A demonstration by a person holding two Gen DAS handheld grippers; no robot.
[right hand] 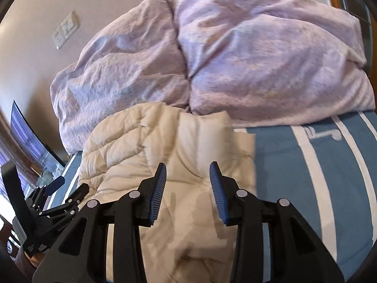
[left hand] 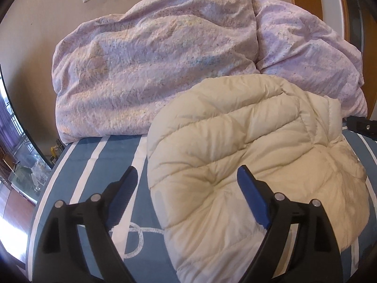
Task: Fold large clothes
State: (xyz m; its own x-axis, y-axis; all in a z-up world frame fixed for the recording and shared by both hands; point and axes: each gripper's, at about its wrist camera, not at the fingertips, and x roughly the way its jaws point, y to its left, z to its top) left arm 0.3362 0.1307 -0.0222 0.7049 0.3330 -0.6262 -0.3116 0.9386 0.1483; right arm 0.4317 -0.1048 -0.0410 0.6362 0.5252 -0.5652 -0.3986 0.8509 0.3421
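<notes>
Below, we see the bed (left hand: 99,165), striped blue and white, with a lilac duvet (left hand: 153,66) heaped at its far end. Our cream jacket (left hand: 223,153) lies folded against the duvet. Both the left hand-held gripper (left hand: 188,184) and right hand-held gripper (right hand: 188,179) hover released above it.

Cream quilted puffer jacket (left hand: 235,146), folded into a bundle, lying on striped bed
</notes>
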